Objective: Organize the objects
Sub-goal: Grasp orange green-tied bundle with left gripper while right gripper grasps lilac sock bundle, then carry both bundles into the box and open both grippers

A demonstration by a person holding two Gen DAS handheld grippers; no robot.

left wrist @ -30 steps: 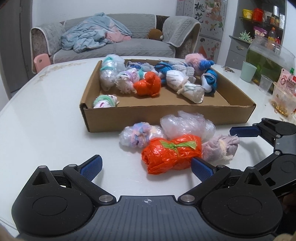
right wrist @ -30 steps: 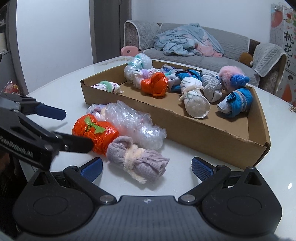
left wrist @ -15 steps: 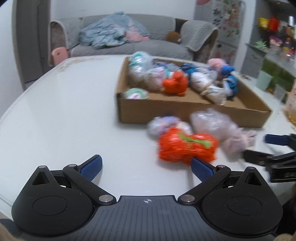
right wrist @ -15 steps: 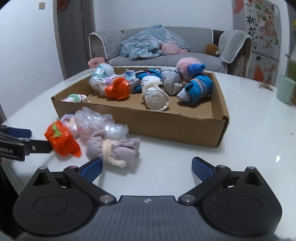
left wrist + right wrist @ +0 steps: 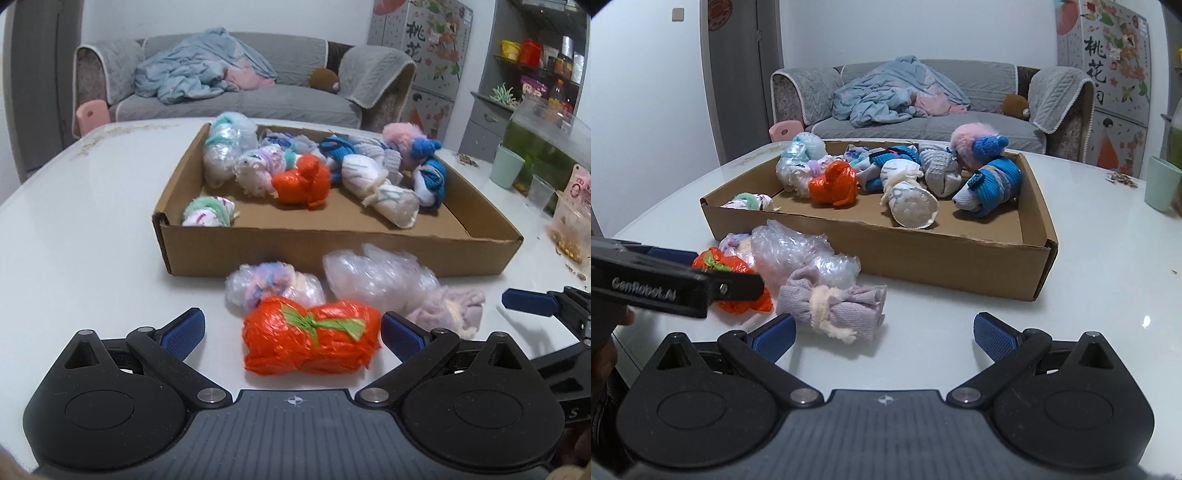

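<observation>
"GenRobot.AI" is printed in grey on the side of the left gripper (image 5: pixel 683 284), seen from the right wrist view. Large Chinese characters mark the flowered panel (image 5: pixel 1097 62) at far right.

Compared with half a second ago, the left gripper (image 5: pixel 291 332) has swung back to face the orange bundle (image 5: pixel 312 338), which now lies between its wide-spread fingers, held by neither. The right gripper (image 5: pixel 884 330) is spread just as wide and empty, with the lilac sock roll (image 5: pixel 831 304) just past its left finger, nearer than before. Both rest on the white table (image 5: pixel 1089 258), near the cardboard tray (image 5: pixel 332 249) of bundles.
</observation>
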